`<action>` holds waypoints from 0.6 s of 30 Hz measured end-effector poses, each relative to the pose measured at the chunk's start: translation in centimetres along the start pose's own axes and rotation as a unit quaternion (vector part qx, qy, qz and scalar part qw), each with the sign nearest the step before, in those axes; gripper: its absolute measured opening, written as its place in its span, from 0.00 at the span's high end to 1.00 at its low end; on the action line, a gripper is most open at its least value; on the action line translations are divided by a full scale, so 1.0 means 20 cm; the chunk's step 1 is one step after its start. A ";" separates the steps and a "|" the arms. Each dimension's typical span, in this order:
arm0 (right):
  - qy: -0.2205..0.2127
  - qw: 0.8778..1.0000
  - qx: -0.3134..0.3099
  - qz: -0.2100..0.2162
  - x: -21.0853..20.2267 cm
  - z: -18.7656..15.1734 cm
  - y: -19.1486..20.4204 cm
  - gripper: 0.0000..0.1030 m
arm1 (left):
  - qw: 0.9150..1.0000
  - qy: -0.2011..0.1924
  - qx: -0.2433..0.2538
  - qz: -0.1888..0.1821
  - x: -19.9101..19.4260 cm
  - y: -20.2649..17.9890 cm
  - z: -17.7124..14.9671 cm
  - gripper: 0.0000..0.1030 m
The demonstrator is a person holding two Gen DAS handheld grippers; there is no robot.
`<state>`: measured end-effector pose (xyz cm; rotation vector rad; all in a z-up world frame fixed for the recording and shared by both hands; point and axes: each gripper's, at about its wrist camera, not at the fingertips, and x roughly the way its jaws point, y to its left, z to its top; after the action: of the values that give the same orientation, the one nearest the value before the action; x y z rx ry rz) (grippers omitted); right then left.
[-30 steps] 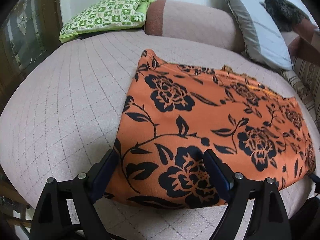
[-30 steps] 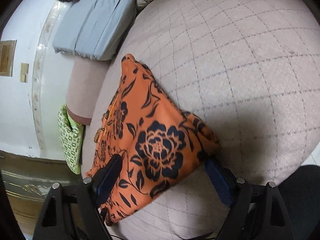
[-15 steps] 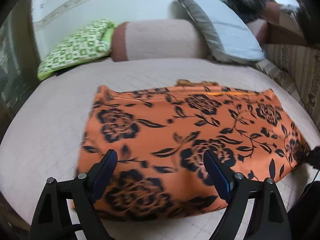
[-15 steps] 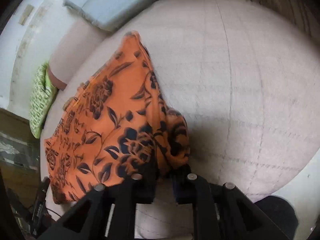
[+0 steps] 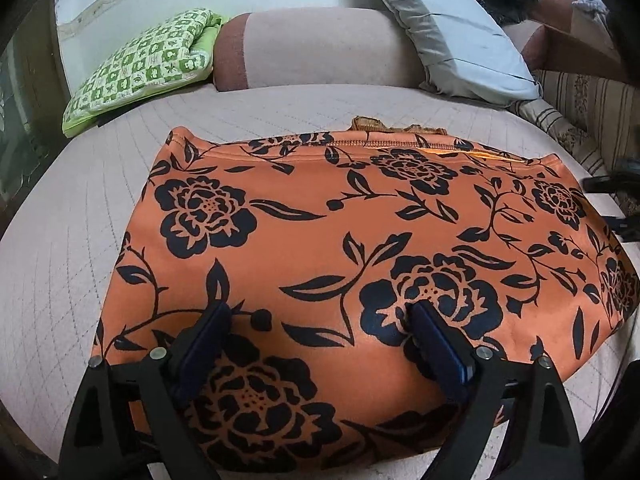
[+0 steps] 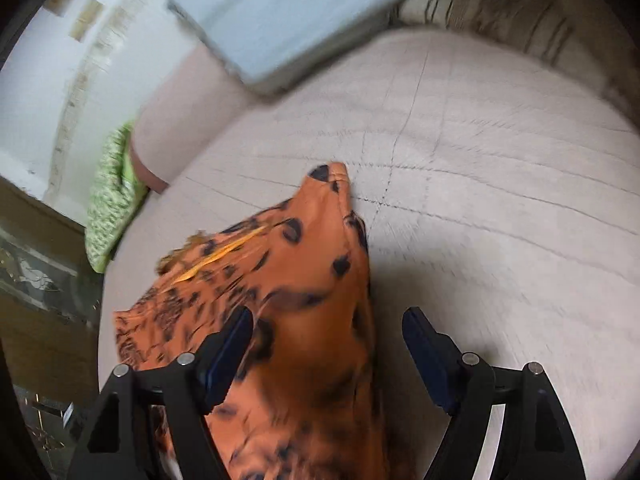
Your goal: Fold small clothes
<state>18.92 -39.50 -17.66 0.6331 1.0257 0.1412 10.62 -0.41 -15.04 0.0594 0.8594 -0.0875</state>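
An orange garment [image 5: 320,232] with black flowers lies spread flat on the bed, its stitched hem at the far side. My left gripper [image 5: 316,308] hovers over the garment's near part with its jaws wide and still opening; nothing is between the pads. In the blurred right wrist view, the garment's [image 6: 304,280] right side runs up between the fingers of my right gripper [image 6: 328,312]. Its jaws are opening, and the pads stand clear of the cloth, which lies closer to the left finger [image 6: 232,340].
The pink quilted bed cover [image 5: 80,220] surrounds the garment. At the head are a green checked pillow [image 5: 148,64], a pink bolster [image 5: 312,48] and a grey pillow [image 5: 460,36]. A striped cushion [image 5: 588,104] lies at the right. A dark cabinet [image 6: 36,280] stands beside the bed.
The right gripper closed on the garment's near right corner, then opened again and swung along its right edge. The left gripper slid rightward over the garment's near part.
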 end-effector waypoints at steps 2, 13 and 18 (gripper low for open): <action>0.016 1.000 -0.004 0.001 0.06 0.04 0.03 0.71 | 1.000 0.000 0.000 -0.001 0.01 0.00 0.00 0.10; -0.061 0.991 -0.047 -0.107 -0.09 -0.01 0.17 0.28 | 1.000 -0.001 -0.005 -0.004 0.03 0.00 0.01 0.07; -0.094 0.986 -0.134 -0.033 -0.26 -0.18 0.47 0.28 | 1.000 0.000 -0.007 -0.004 0.02 0.00 0.01 0.07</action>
<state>14.86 -32.39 -9.90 0.3588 0.8271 0.1557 11.05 -0.45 -15.28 0.0434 0.8602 -0.0885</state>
